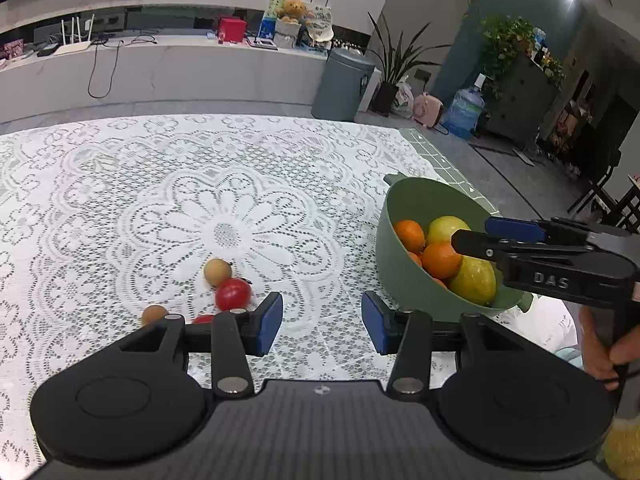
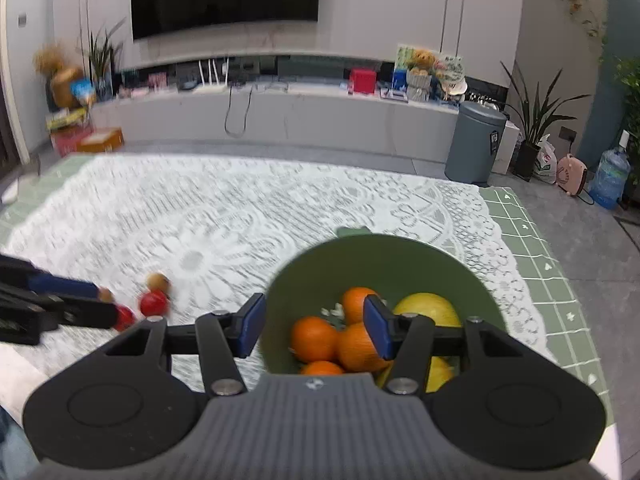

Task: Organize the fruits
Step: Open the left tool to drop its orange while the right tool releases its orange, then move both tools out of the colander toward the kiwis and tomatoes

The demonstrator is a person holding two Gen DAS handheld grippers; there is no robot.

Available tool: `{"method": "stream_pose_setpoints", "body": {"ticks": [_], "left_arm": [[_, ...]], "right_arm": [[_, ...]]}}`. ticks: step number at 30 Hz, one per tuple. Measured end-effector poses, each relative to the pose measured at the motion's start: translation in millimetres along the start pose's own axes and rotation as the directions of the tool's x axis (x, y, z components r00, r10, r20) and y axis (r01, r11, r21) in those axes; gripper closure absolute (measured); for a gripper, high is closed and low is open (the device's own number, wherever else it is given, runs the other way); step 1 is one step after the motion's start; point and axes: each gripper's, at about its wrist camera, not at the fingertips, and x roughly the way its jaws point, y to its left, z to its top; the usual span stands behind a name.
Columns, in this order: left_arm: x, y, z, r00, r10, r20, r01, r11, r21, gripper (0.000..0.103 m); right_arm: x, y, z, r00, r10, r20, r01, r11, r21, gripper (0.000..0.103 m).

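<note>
A white lace tablecloth [image 1: 224, 184] covers the table, with a green gridded mat [image 2: 532, 280] showing along its far right edge. On the cloth's right side sits a round sage-green plastic bowl [image 1: 416, 200] holding several oranges [image 2: 314, 338] and at least 2 larger yellow-green round fruits [image 1: 474, 280].

The left gripper [image 1: 322, 322] hovers above the cloth with its blue-padded fingers [image 1: 270, 322] spread apart and nothing between them. Just beyond its left finger lies a small cluster of loose fruit: a tan round fruit with a stem [image 1: 217, 272], a red round fruit [image 1: 233, 294] touching it on the near side, a second red fruit [image 1: 203, 319] mostly hidden behind the finger linkage, and a brown round fruit [image 1: 154, 314] off to the left.

The right gripper [image 2: 314, 330] hangs over the bowl's near rim, its jaws parted and empty; no pad presses on any orange below. In the left wrist view it reaches in from the right above the bowl, with a hand [image 1: 610, 354] gripping its handle
</note>
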Motion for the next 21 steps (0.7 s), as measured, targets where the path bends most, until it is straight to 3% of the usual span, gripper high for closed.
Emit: {"method": "stream_pose_setpoints", "body": {"ticks": [6, 9, 11, 17, 21], "left_arm": [[-10.9, 7.8, -11.4, 0.996, 0.024, 0.083, -0.024, 1.000, 0.007, 0.049], [-17.2, 11.5, -17.7, 0.992, 0.047, 0.121, -0.048, 0.999, 0.008, 0.040], [-20.6, 16.0, -20.5, 0.990, 0.063, 0.122, -0.062, 0.998, -0.007, 0.035], [-27.8, 31.0, -33.7, 0.986, 0.095, 0.134, -0.089, 0.995, -0.050, 0.034], [-26.3, 45.8, -44.6, 0.992, 0.070, 0.101, -0.060, 0.993, -0.097, 0.034]], "right_arm": [[-9.3, 28.4, -12.1, 0.998, 0.020, 0.066, -0.024, 0.997, 0.067, 0.042], [-8.3, 41.8, -20.3, 0.997, 0.029, 0.072, -0.036, 0.994, 0.100, 0.040], [-5.8, 49.4, -25.7, 0.997, 0.053, 0.065, -0.060, 0.992, 0.114, 0.040], [4.7, 70.4, -41.6, 0.997, 0.075, 0.023, -0.078, 0.991, 0.110, 0.040], [15.1, 85.1, -55.8, 0.998, 0.066, -0.018, -0.065, 0.996, 0.058, 0.039]]}}
